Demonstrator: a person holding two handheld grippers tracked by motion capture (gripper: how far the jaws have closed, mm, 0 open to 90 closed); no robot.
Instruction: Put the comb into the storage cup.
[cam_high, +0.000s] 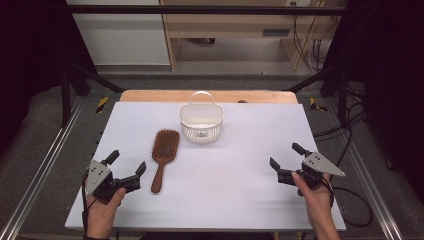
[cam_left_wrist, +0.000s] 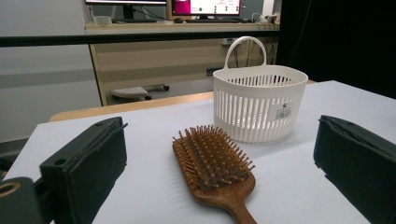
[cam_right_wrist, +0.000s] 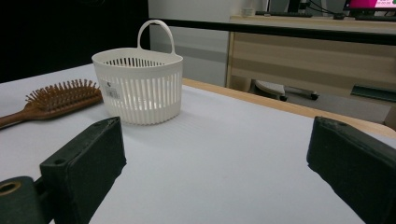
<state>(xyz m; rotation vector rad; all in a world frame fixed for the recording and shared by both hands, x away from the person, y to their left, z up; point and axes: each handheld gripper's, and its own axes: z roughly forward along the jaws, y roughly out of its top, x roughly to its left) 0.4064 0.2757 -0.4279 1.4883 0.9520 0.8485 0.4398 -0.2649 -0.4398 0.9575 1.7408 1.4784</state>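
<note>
A wooden paddle hairbrush (cam_high: 162, 155) lies bristles up on the white table (cam_high: 235, 165), handle toward the person. Behind and to its right stands a white slatted basket (cam_high: 201, 122) with a loop handle. My left gripper (cam_high: 127, 162) is open near the table's left front, just left of the brush handle, holding nothing. In the left gripper view the hairbrush (cam_left_wrist: 215, 165) lies between the wide jaws, farther off, with the basket (cam_left_wrist: 259, 105) behind it. My right gripper (cam_high: 285, 156) is open at the right front, empty. The right gripper view has the basket (cam_right_wrist: 138, 88) and hairbrush (cam_right_wrist: 56, 100) at left.
The table's wooden far edge (cam_high: 210, 95) runs behind the basket. Metal frame rails (cam_high: 40, 170) flank both sides of the table. Cables (cam_high: 350, 130) lie on the floor at right. A desk with monitors (cam_left_wrist: 205, 7) stands beyond the table.
</note>
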